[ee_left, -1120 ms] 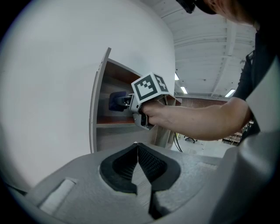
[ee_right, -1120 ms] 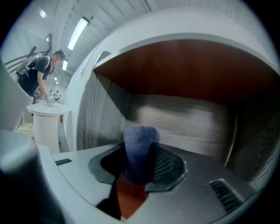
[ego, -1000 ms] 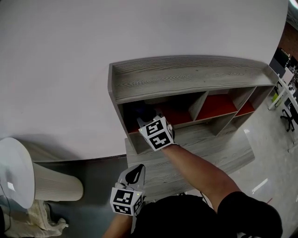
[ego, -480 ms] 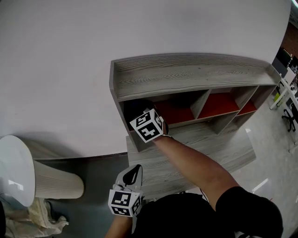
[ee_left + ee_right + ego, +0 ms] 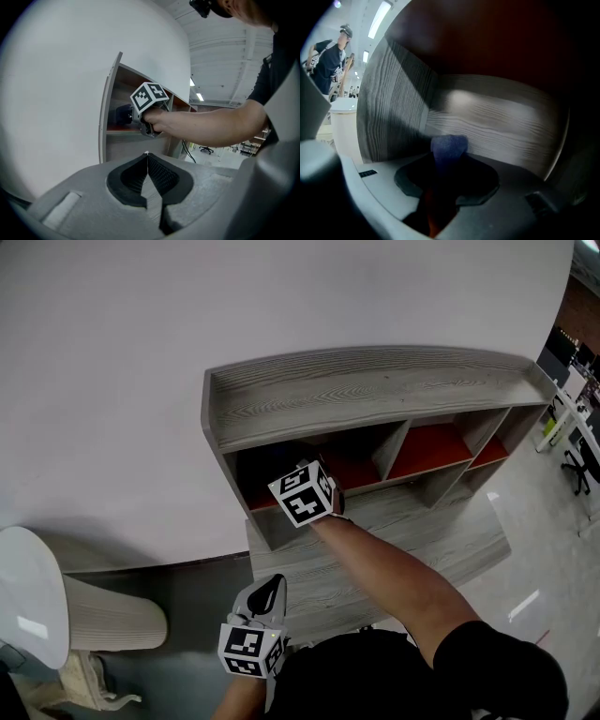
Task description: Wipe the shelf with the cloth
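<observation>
The right gripper (image 5: 302, 486) reached into the leftmost upper compartment of the grey wood-grain shelf (image 5: 375, 390), which stood against a white wall (image 5: 141, 334). Its jaws were closed on a dark blue cloth (image 5: 449, 145). A bunched end of the cloth stuck out past the fingertips, close to the compartment's grey floor near the back left corner. Whether the cloth actually touched the wood could not be told. The compartments further to the right had red back panels (image 5: 433, 446).

The left gripper (image 5: 147, 155) was held low, close to the person's body and well apart from the shelf. Its jaws were pressed together at the tips with nothing between them. A white round-topped stand (image 5: 56, 606) stood on the floor beside the shelf's left end.
</observation>
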Available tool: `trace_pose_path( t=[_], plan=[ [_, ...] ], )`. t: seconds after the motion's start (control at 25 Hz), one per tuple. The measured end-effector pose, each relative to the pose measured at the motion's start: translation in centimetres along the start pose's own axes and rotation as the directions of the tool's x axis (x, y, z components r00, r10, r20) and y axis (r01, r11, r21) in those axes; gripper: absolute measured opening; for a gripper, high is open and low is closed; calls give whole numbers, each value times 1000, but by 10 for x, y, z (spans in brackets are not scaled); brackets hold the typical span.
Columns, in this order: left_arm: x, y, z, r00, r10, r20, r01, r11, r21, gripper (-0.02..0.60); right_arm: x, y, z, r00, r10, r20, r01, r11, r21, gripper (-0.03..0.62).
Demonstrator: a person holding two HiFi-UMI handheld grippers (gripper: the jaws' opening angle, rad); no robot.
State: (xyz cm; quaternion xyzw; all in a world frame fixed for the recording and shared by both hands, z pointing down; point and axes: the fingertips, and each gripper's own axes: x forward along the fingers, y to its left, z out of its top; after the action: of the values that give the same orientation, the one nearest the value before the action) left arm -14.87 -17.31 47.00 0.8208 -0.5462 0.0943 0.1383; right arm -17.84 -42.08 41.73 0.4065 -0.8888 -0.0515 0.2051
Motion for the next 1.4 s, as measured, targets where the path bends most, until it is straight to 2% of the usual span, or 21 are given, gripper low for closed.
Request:
trace_pose_path(
  t=[0.28, 0.64, 1.08, 1.4],
  plan=[
    [13, -12, 4, 999, -46, -3, 46, 999, 18, 11, -17, -48, -20, 995, -91, -36, 93, 992, 84, 144],
    [22, -22, 8, 997, -76, -7, 76, 996, 36, 11, -36, -93, -39, 983, -174, -61, 181, 975, 126, 144],
    [27, -28, 9, 996, -89, -10, 89, 995, 41, 11, -49, -125, -49, 970, -234, -67, 243, 947, 211, 144],
    [28, -31, 10, 996, -91, -5, 91, 995, 43, 11, -55, -128, -57, 970, -235, -66, 244, 924, 294, 144]
  ],
)
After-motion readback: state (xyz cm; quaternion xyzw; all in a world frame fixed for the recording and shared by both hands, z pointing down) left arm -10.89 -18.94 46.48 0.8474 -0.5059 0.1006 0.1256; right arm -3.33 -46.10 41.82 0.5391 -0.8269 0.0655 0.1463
